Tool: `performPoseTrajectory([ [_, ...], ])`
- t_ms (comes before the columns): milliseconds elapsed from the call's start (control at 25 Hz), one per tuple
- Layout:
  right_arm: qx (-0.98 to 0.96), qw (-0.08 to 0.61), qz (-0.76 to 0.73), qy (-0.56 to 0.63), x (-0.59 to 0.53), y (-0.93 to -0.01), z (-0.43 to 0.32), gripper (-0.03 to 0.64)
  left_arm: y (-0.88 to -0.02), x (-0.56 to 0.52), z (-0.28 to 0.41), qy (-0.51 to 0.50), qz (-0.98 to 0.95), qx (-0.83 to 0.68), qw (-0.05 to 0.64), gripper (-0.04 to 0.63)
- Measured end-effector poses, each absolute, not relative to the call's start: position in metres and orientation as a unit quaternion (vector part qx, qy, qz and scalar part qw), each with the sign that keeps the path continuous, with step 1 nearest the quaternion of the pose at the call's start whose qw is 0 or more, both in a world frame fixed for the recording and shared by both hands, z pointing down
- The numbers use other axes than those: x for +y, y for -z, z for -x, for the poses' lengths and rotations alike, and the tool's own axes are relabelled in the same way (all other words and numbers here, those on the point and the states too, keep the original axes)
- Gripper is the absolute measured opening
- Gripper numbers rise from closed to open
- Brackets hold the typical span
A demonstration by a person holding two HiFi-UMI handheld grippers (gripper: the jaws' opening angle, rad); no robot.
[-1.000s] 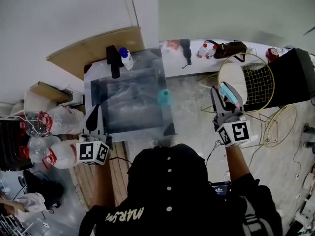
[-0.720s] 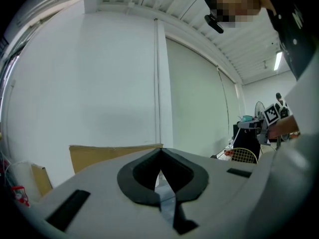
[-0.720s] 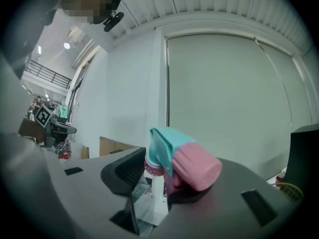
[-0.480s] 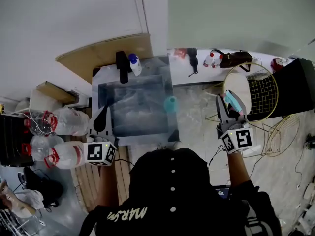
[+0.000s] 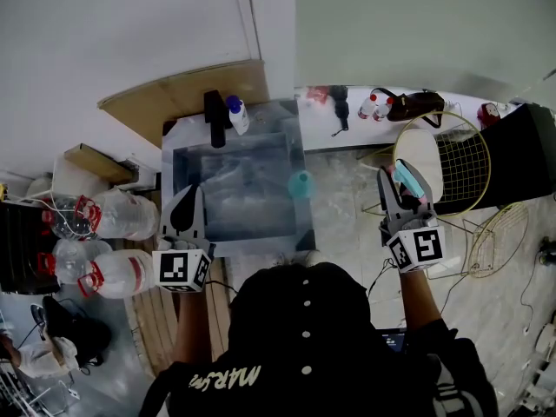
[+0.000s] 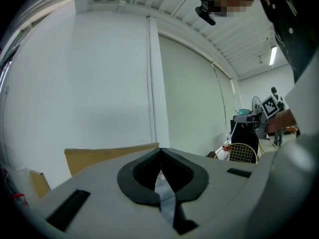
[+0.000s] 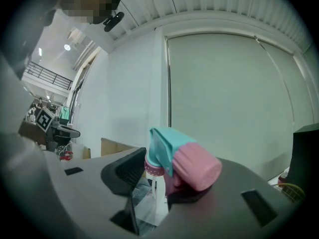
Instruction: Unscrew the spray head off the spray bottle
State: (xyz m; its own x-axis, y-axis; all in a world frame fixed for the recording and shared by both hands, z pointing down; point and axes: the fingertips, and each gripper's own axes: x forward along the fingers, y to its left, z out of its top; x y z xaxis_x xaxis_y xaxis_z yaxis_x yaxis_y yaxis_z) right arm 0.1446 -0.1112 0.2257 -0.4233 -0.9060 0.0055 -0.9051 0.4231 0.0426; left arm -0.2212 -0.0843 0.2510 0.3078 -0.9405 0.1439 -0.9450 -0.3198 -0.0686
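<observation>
The right gripper [image 5: 398,186] is clenched on the spray head [image 5: 408,179]. Its jaws stand partly apart, one on each side of the head. In the right gripper view the spray head [image 7: 175,156] fills the gap of the right gripper [image 7: 164,179]. Its teal nozzle part points up and left, and its pink ribbed collar lies against the right-hand jaw. A thin white dip tube [image 7: 155,195] hangs down from the head between the pads, so the head is off the bottle. This gripper is held out level, to the right of the glass table [image 5: 243,224] and near a round yellow wire basket [image 5: 456,150]. The spray bottle [image 5: 300,183], a small teal shape, stands upright near the table's right edge, well apart from both grippers. The left gripper [image 5: 185,202] hovers over the table's front left part. In the left gripper view its jaws [image 6: 160,156] are pressed together at the tips with nothing between them, so it grasps nothing. Against the wall at the back of the table stand a white bottle with a blue cap [image 5: 236,114] and, just beside it, a black object [image 5: 215,116]. Large water jugs [image 5: 117,272] with red handles lie on the floor to the left.
</observation>
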Motion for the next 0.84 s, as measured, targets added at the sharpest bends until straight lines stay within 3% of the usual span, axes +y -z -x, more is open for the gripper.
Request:
performPoseTrajectory([
  [840,-0.846,0.017,-0.532,0.017,-0.1040,-0.2259,-0.1444,0.163,-0.2426,-0.0780,0.2135,-0.079,-0.814,-0.575,0.001,0.025],
])
